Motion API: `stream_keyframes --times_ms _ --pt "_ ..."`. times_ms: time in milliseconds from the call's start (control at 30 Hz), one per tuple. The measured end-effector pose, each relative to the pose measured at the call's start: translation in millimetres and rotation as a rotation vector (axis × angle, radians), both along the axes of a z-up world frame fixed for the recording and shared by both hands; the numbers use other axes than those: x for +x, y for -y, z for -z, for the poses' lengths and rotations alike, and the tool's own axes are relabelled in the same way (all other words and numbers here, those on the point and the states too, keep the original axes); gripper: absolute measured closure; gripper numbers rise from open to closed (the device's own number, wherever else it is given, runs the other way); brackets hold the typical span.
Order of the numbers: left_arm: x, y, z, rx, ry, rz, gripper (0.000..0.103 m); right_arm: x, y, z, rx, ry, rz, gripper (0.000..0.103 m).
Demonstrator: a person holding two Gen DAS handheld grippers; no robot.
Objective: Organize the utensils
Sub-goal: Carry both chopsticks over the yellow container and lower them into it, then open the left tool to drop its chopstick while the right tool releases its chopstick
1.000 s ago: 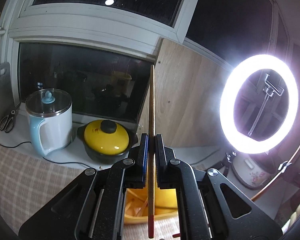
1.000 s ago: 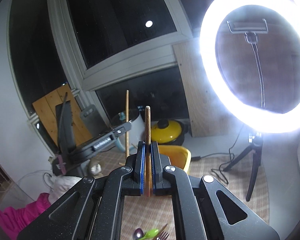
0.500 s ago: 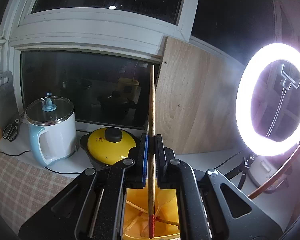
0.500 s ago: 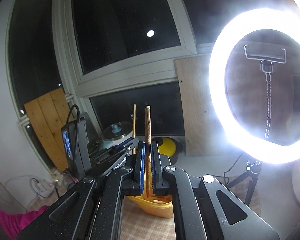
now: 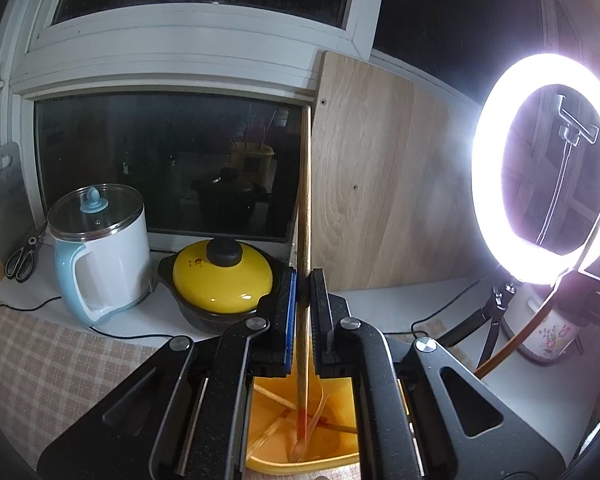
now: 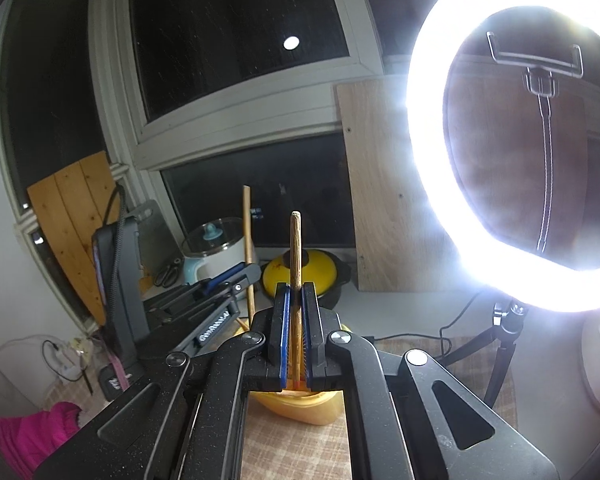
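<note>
Your left gripper point(image 5: 303, 280) pinches a long chopstick point(image 5: 305, 200) upright; its red lower tip sits inside the yellow holder point(image 5: 340, 396). Your right gripper point(image 6: 296, 292) pinches a shorter wooden stick point(image 6: 295, 248) upright, just above the holder's near rim.

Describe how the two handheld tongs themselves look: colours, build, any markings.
Both are matte black plastic with a speckled finish. The left tongs and right tongs each have two angular linkage arms with silver round pivot screws and triangular cut-outs. The inner pads are blue-edged. From the right wrist view, the left unit's side carries white lettering, too blurred to read. No sleeves show.
</note>
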State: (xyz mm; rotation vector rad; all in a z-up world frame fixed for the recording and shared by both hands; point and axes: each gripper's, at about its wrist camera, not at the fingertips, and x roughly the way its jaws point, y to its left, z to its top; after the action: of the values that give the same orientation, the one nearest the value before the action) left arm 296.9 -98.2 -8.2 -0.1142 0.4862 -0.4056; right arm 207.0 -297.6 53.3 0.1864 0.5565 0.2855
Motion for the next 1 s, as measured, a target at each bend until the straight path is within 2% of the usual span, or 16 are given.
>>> stream_keyframes --times_ms 500,567,600,667,700,733,1000 --pt "5 -2 12 0.021 -0.097 0.024 0.098 10 4 35 0.019 -0.128 -0.038 0.099" --pt "5 -2 12 0.018 -0.106 0.026 0.084 12 1 37 0.014 -0.139 -0.047 0.099" --pt "4 -3 11 0.012 -0.105 0.026 0.07 13 1 38 0.01 -0.144 -0.047 0.097" --pt "0 -6 10 0.002 -0.099 0.024 0.067 14 0 38 0.007 -0.147 -0.042 0.076" --pt "-1 -7 9 0.001 -0.099 0.025 0.067 13 2 37 0.012 -0.138 -0.031 0.052" --pt "-2 -8 8 0.001 -0.098 0.024 0.067 10 4 37 0.018 -0.124 -0.023 0.041" --pt "-11 -19 1 -0.012 -0.095 0.022 0.067 4 16 34 0.047 -0.124 0.003 0.041"
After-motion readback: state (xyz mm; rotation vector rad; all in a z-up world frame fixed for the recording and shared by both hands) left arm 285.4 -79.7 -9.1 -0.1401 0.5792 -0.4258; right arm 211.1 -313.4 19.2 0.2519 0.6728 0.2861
